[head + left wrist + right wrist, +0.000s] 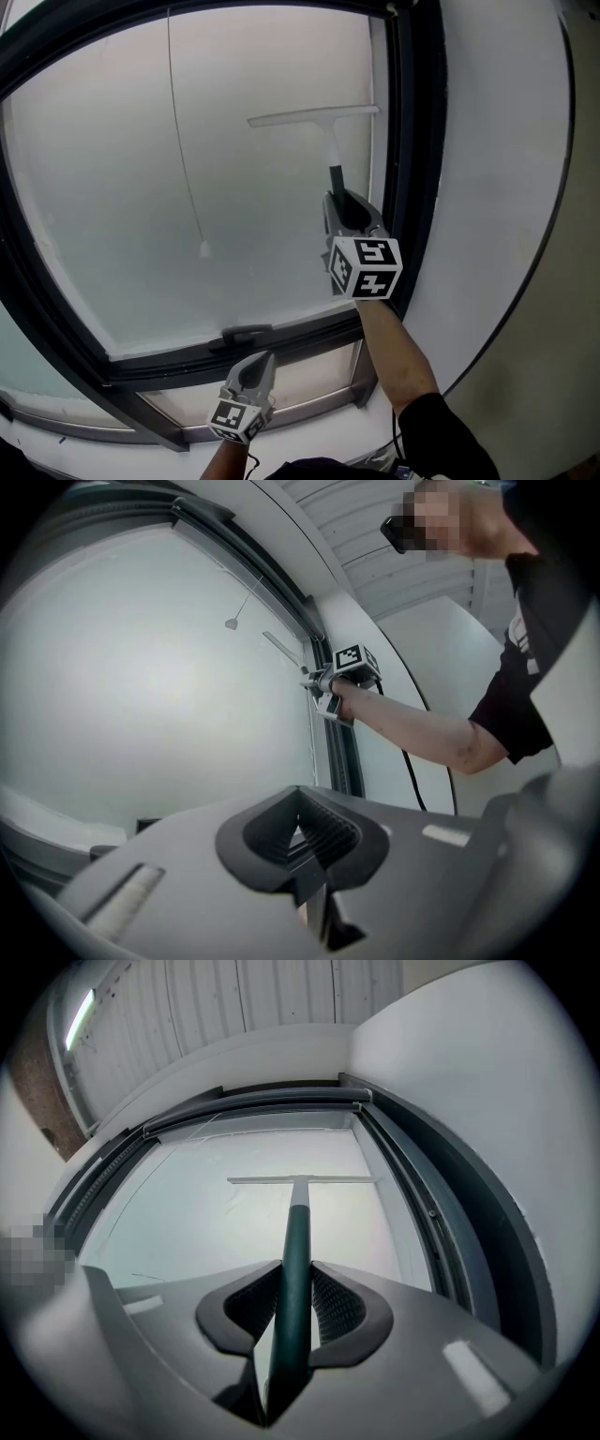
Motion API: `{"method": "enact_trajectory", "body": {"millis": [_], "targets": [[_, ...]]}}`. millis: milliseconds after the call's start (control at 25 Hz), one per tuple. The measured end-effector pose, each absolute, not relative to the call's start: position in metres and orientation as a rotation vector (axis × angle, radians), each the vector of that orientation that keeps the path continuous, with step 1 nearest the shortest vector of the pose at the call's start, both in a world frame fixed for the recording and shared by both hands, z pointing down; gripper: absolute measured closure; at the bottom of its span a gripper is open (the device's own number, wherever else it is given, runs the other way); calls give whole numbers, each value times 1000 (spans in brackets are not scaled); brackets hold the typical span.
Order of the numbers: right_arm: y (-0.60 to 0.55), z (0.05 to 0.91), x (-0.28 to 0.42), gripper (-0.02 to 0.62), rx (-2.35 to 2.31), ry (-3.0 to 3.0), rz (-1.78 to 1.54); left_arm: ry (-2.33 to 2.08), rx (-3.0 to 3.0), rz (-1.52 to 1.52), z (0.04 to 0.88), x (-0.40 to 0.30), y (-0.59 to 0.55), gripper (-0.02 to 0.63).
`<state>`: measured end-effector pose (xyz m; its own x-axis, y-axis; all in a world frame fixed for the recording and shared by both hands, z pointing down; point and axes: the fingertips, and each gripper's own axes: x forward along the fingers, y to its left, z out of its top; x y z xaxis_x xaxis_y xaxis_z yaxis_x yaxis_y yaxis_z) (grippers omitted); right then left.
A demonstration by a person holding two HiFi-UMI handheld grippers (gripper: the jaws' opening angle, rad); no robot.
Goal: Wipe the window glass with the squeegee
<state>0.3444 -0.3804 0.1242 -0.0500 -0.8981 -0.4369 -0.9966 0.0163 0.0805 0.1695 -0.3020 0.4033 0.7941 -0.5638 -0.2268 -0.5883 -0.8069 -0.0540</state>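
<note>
Right gripper (294, 1309): jaws clamped on the dark green handle of the white-bladed squeegee (314, 117), with the handle running straight out between the pads. The blade lay level on the pale frosted window glass (141, 169), high on the pane. Its right tip sat just short of the right upright of the dark metal window frame (405, 141). Contact along the whole blade could not be confirmed from any view.

Left gripper (306, 847): jaws drawn together, nothing between them. It hung below the frame's bottom rail, well clear of the work.

Risks, as judged:
1. The blade's right tip could catch the upright if a stroke drifts rightward, tilting the blade and leaving a streak.
2. The handle could twist in the pads under pressing load, since the grip sits at its far end.
3. A leftward pass could snag the thin white pull cord (187, 159), which hung well left of the upright.

Room: open glass ran from the blade down to the bottom rail, and a broad stretch lay leftward from the upright. Little pane lay between the blade and the frame's top. The dark latch handle (246, 333) on the bottom rail would end a downward stroke.
</note>
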Motion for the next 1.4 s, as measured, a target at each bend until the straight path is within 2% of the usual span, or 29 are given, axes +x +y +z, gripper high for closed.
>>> {"method": "enact_trajectory", "body": {"millis": [1400], "targets": [[-367, 239, 342, 500, -2100, 2073, 350, 887, -2927, 203, 438, 173, -278, 607]]}}
